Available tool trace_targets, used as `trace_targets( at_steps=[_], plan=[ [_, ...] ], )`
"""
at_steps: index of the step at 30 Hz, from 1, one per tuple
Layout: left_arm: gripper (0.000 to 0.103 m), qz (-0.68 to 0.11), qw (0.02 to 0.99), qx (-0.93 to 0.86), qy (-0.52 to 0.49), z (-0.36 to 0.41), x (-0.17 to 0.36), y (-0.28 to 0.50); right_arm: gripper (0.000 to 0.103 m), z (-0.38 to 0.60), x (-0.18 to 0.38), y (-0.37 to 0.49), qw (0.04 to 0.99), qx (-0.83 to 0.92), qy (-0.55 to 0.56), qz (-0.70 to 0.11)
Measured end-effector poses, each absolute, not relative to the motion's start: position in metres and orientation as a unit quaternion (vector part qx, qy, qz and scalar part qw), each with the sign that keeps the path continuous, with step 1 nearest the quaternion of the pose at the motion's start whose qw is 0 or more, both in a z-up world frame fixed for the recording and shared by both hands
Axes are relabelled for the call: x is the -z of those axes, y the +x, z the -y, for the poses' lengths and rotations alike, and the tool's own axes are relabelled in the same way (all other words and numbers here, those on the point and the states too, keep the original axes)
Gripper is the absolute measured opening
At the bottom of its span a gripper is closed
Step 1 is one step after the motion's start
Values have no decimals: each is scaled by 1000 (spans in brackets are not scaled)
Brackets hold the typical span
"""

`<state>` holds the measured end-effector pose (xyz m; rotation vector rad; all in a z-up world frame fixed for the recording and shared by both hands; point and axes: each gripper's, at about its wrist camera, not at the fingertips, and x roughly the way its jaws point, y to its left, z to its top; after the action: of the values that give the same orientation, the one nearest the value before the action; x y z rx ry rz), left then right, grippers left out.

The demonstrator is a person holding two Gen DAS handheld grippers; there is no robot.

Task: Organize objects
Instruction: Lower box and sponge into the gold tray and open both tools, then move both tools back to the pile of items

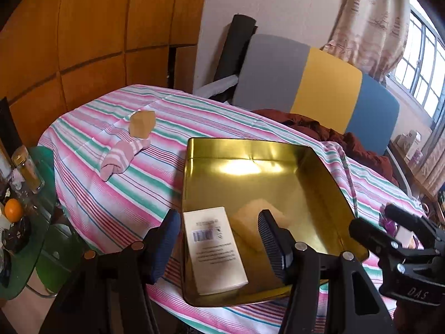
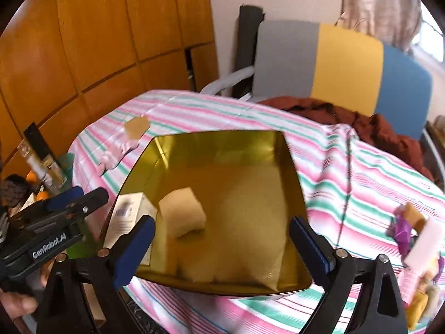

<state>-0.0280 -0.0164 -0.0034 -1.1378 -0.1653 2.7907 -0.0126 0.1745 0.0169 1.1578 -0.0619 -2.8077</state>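
A gold metal tin (image 1: 278, 150) (image 2: 250, 144) lies open on the striped cloth. Inside it, at the near left, rest a white printed box (image 1: 214, 250) (image 2: 128, 211) and a pale yellow sponge (image 1: 250, 222) (image 2: 182, 214). My left gripper (image 1: 219, 242) hovers over the box, open, with a gap between its pads and the box. It shows at the left of the right wrist view (image 2: 83, 197). My right gripper (image 2: 222, 247) stands wide open over the tin's near edge, nothing between its fingers; its black body (image 1: 372, 220) appears at the right of the left wrist view.
A pink striped sock (image 1: 122, 156) and a tan block (image 1: 141, 122) lie on the cloth left of the tin. Small purple and pink items (image 2: 414, 233) sit at the right. A green glass side table (image 1: 27, 250) holds a jar and an orange. A chair (image 1: 319, 83) stands behind.
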Motion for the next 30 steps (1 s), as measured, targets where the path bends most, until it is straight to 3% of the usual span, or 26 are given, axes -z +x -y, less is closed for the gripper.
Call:
trace_targets(
  at_steps=[30],
  plan=[
    [59,2,165,-921,-353,-41,-9,-8,102,-235,-12,27,-34,935,348,58]
  ],
)
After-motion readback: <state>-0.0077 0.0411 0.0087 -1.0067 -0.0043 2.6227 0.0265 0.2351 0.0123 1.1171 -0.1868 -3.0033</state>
